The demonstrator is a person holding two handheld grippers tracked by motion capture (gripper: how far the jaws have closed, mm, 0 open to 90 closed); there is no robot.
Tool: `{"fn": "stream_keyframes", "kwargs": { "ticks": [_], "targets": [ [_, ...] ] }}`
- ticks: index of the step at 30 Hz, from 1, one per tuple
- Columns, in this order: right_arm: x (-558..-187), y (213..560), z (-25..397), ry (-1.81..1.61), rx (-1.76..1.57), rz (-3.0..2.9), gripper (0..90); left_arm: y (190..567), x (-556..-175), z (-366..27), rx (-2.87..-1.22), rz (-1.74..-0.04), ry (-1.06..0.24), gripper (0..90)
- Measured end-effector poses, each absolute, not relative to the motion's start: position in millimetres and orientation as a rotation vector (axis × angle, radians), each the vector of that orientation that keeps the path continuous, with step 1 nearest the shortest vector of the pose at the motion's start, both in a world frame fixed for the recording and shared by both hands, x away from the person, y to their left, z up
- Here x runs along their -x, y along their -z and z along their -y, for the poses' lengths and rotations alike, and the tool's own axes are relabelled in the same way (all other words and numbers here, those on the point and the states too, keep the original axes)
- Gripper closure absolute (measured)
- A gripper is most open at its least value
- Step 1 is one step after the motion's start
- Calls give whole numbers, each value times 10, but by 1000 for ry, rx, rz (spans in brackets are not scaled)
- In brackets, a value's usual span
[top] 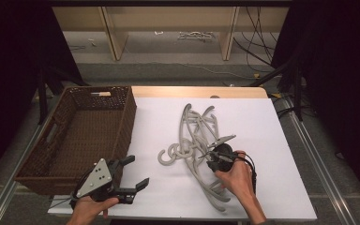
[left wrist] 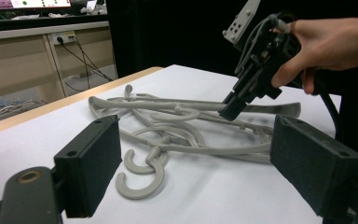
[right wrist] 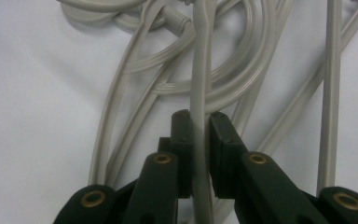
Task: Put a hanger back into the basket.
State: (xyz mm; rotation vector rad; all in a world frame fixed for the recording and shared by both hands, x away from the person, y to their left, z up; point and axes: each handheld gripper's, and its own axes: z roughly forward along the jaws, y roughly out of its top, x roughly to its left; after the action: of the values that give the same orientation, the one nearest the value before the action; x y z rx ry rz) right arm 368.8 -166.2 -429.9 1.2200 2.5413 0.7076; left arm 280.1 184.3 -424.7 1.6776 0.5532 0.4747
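From up high: grey plastic hangers heaped in a tangle on the white table. Right gripper down in the near side of the heap, nipped onto one hanger arm. Left gripper well off to its left, held up by a hand, jaws wide apart, nothing between them. Brown woven basket just past the left gripper, on its far left side, with nothing seen inside.

From the left gripper view: own two black jaws spread wide, no hanger between. Heap of hangers straight ahead, two round hooks lying nearest. Right gripper farther off, tip pushed down onto a long grey arm.

From the right gripper view: jaws nearly together, squeezed on one thin flat hanger arm running straight out ahead. More curved arms crossing under and around it, on both sides.

Probably light to lift, and fairly stiff, with a little bend in the thin arms. Smooth plastic, so maybe slippery in a weak pinch. Biggest worry: hooks and arms caught in each other, so one pull may drag the whole heap along. Best hold likely on a straight arm or near the neck below a hook, not on the thin curved tip.
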Motion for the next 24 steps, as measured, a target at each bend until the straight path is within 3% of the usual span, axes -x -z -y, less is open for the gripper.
{"fn": "stream_keyframes", "kwargs": {
  "ticks": [24],
  "targets": [
    [-3472,3858,1971,-919,-1080,-2538,826,4279,-2812,-1809,-1722,-547,-488,168]
  ]
}}
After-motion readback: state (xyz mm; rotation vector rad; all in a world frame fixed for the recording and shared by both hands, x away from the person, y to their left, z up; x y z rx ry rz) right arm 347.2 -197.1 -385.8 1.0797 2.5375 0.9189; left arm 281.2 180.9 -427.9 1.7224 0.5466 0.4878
